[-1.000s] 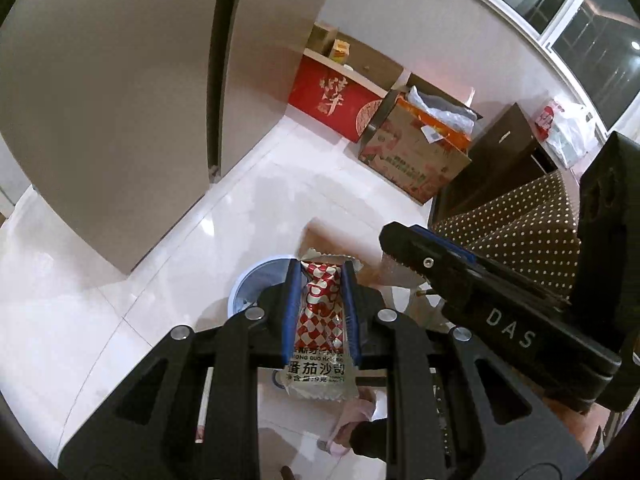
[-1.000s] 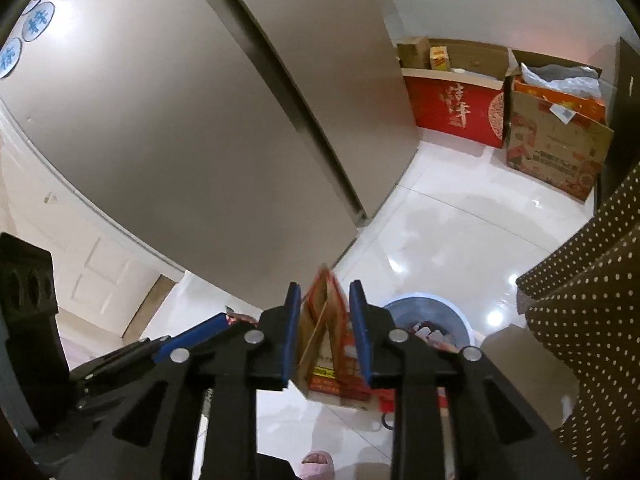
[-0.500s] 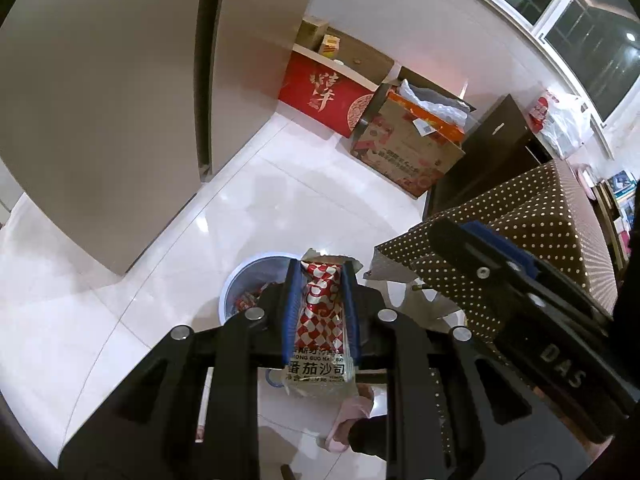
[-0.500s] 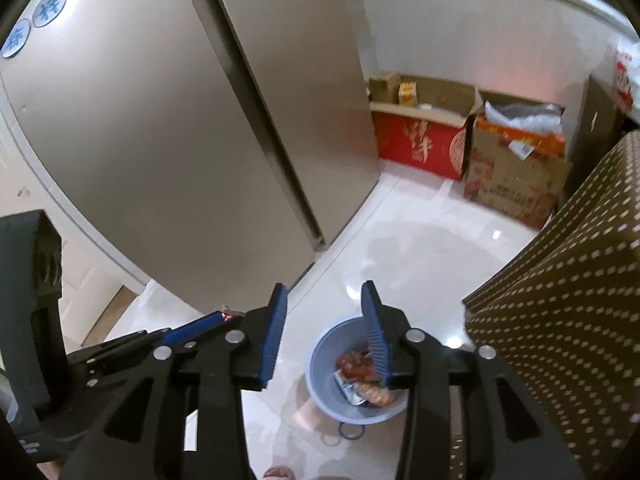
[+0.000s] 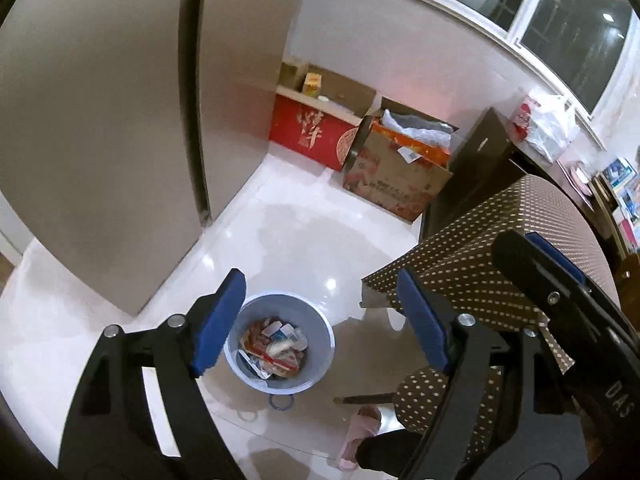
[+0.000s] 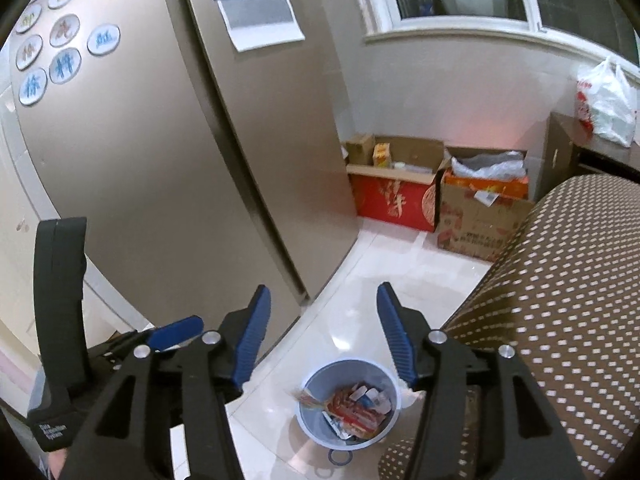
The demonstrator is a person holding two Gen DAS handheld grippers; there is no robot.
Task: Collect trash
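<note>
Comparing with half a second ago, our left gripper (image 5: 320,316) no longer clamps the red-checked packet: fingers wide apart, nothing between. Packet now presumably in the bin (image 5: 280,346) on the floor below. Right gripper (image 6: 324,340) stays spread and empty. Both drops look done; we fetch more trash next.
</note>
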